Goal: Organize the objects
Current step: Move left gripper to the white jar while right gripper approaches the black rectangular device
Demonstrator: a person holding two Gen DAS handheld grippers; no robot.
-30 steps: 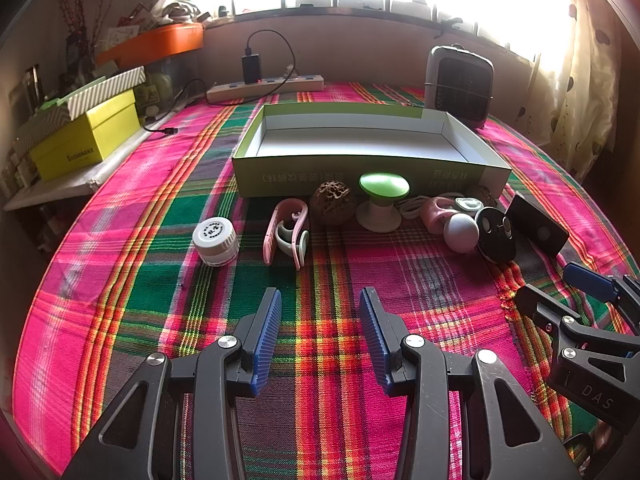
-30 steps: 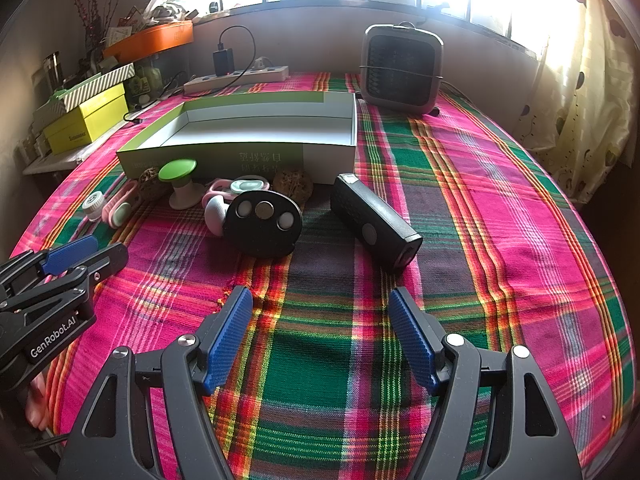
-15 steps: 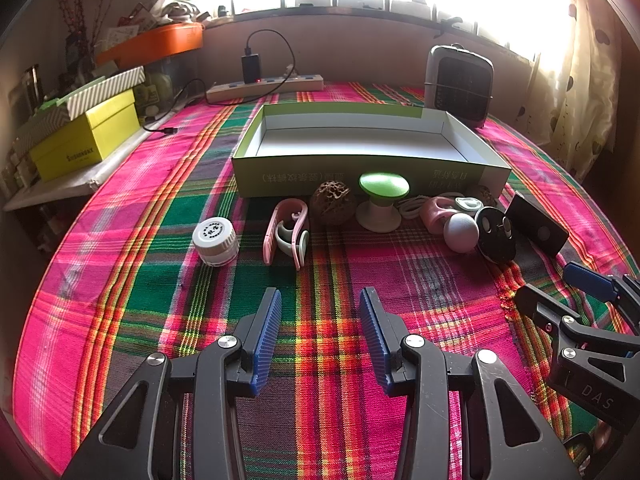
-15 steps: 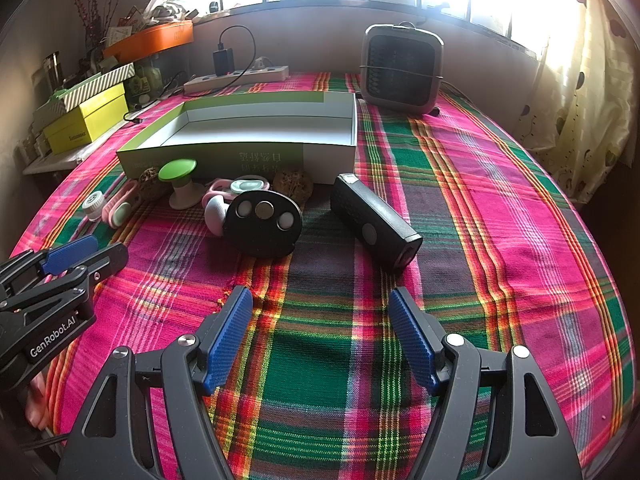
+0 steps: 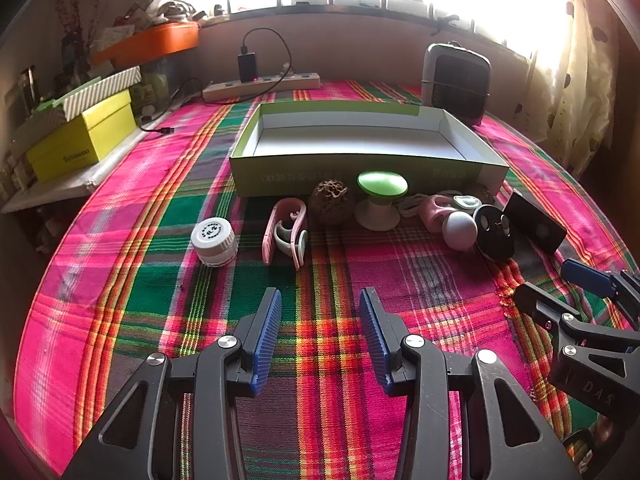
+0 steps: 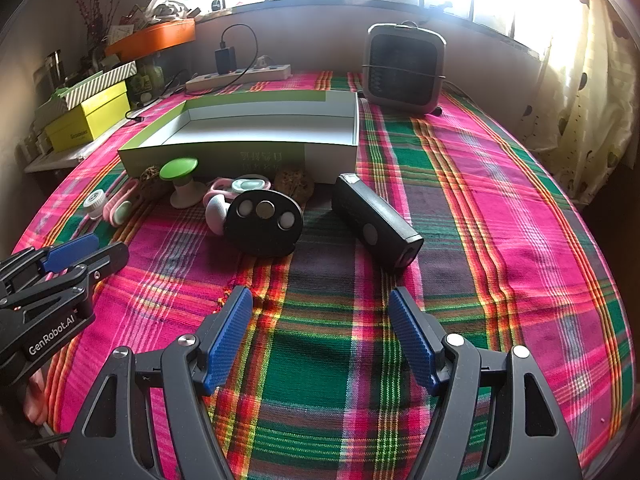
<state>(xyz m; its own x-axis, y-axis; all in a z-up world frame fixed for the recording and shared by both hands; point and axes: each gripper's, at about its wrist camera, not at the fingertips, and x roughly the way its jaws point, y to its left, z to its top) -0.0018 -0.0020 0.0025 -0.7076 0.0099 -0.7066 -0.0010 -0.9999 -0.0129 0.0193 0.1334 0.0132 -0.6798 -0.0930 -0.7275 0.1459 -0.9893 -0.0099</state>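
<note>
Nothing had moved since a second before: both grippers hung in the same spots over the plaid cloth. The left gripper was spread apart and held nothing, as was the right gripper. The small things lay in a row just before the green box: white jar, pink clip, black remote.

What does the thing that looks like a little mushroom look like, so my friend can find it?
Find the long open green box on the plaid cloth. Right in front of its near wall stands the mushroom-shaped thing, beside a brown bumpy ball. It alone has a flat bright green top on a white flared stem.
</note>
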